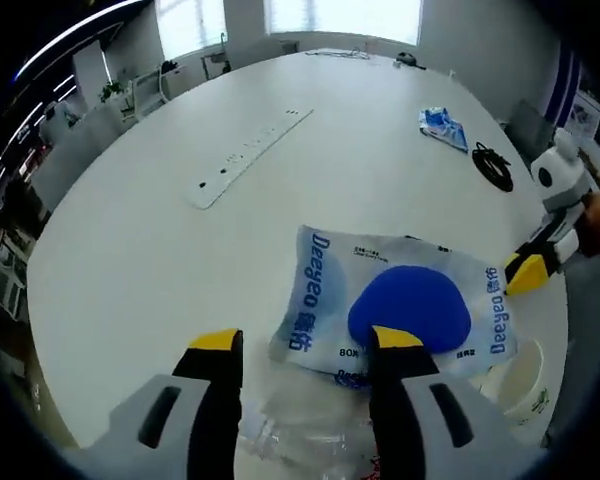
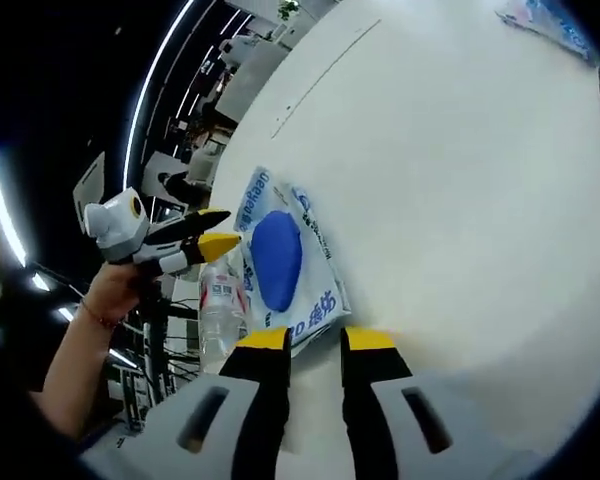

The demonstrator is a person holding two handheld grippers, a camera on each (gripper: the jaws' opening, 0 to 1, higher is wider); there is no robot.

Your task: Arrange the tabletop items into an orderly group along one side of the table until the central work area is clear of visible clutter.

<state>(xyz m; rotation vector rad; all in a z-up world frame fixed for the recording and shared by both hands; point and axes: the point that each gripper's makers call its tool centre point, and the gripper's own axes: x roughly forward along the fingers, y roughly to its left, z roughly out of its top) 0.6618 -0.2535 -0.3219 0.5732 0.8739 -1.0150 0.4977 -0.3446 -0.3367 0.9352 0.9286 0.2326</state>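
Note:
A white tissue packet [image 1: 400, 305] with blue lettering and a blue oval lies flat on the white table [image 1: 180, 260]. My left gripper [image 1: 305, 340] is open just short of the packet's near edge, and its right jaw overlaps that edge. A clear plastic bottle [image 1: 300, 420] lies under and between its jaws. In the right gripper view the same packet [image 2: 280, 265] lies straight ahead of my right gripper [image 2: 315, 340], whose jaws stand a little apart at the packet's corner with nothing between them. The right gripper [image 1: 535, 265] also comes in from the right, its tip at the packet's side.
A long white power strip [image 1: 250, 155] lies mid-table. At the far right are a smaller blue-and-white packet [image 1: 443, 125] and a coiled black cable [image 1: 492, 165]. A white cup [image 1: 520, 385] stands by the table edge. A hand holds the left gripper [image 2: 205, 245] above the bottle [image 2: 220, 300].

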